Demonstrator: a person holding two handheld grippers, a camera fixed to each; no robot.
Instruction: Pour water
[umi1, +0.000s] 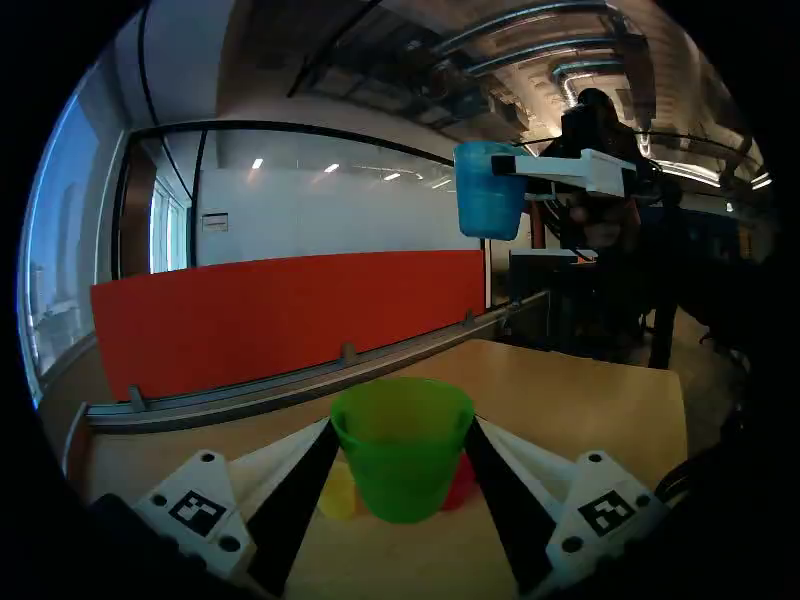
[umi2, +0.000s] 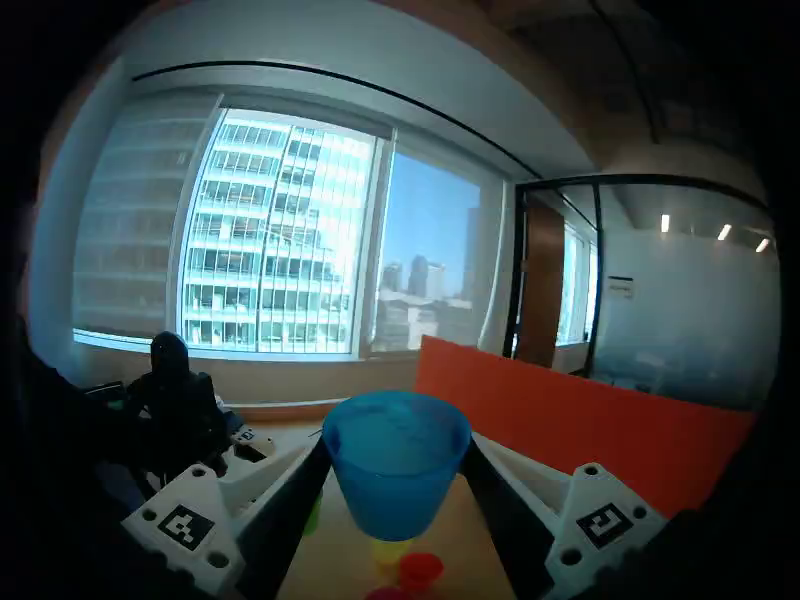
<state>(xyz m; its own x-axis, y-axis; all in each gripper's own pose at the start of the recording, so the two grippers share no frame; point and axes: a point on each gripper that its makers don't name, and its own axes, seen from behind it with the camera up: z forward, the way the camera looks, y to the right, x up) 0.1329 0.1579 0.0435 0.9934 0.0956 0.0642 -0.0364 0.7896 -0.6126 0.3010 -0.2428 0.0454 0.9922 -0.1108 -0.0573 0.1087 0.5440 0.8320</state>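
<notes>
My left gripper (umi1: 400, 440) is shut on a green cup (umi1: 402, 462), held upright just above the wooden table (umi1: 560, 400). Behind the green cup, a yellow cup (umi1: 337, 495) and a red cup (umi1: 463, 484) peek out at table level. My right gripper (umi2: 397, 455) is shut on a blue cup (umi2: 397, 475), also upright. In the left gripper view that blue cup (umi1: 489, 190) hangs high at the upper right, gripped by the white fingers (umi1: 575, 168) of the right gripper. Below the blue cup lie a yellow cup (umi2: 388, 548) and a red cup (umi2: 420, 568).
An orange partition (umi1: 290, 310) and a metal rail (umi1: 300, 380) run along the table's far edge. Large windows (umi2: 280, 240) and a glass wall (umi2: 680, 300) stand behind. A dark hand and gripper body (umi2: 180, 405) sit low at the left of the right gripper view.
</notes>
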